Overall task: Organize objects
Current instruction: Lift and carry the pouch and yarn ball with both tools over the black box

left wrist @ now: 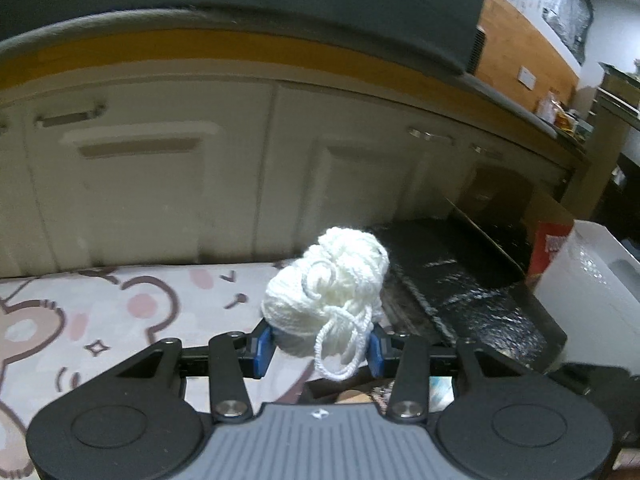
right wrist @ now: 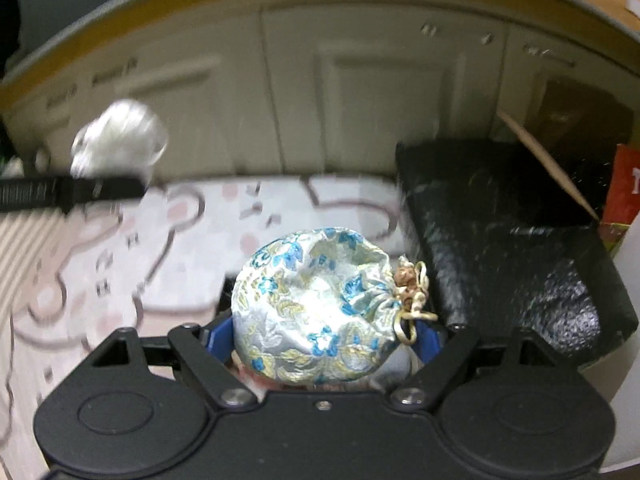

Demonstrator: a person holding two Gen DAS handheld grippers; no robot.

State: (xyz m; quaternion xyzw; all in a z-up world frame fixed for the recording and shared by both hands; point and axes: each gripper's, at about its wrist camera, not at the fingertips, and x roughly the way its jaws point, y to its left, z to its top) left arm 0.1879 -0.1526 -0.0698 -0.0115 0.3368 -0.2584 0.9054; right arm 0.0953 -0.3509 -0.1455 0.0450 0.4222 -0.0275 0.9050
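You are carrying the yarn (left wrist: 326, 280) pinched in the left gripper (left wrist: 320, 346) and the pouch (right wrist: 316, 308) clamped in the wide-set jaws of the right gripper (right wrist: 324, 340), both above the mat (left wrist: 120, 312), probably heading for the black box (right wrist: 508, 240)

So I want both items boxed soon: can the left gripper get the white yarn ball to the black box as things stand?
Probably yes. The left gripper already holds the white yarn ball, and the black box lies just to its right with nothing visible between them.

White yarn ball (left wrist: 326, 280); silver pouch (right wrist: 316, 312), blue-gold florals; pink bear-print mat (left wrist: 120, 312)
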